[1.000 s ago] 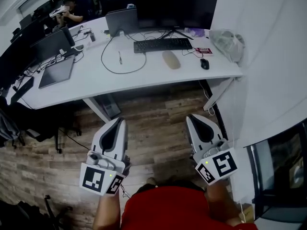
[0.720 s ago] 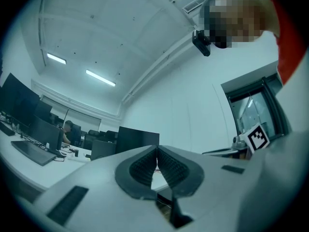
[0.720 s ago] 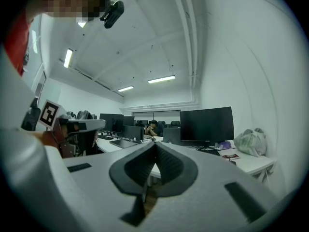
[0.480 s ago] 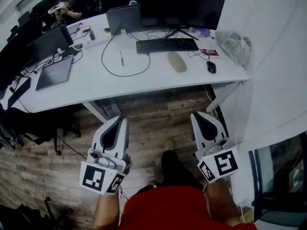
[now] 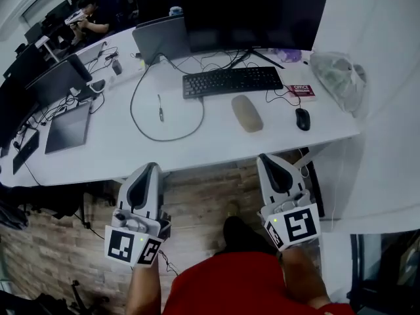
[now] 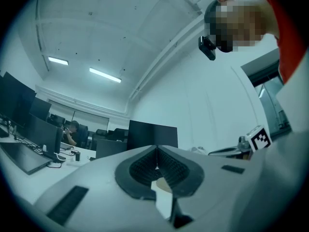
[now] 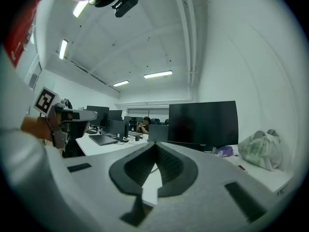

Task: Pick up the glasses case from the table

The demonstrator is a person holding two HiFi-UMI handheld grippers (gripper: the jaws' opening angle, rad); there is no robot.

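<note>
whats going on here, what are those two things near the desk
A person in a red top holds a two-jaw gripper in each hand, just short of the white desk. The left gripper and right gripper are both shut and empty. The beige glasses case lies untouched on the desk, in front of the keyboard and beside the mouse.

Bright, even light from ceiling strips (image 7: pixel 157 75) — soft shadows, a cool tint, and heavy fisheye bending with dark corners.
</note>
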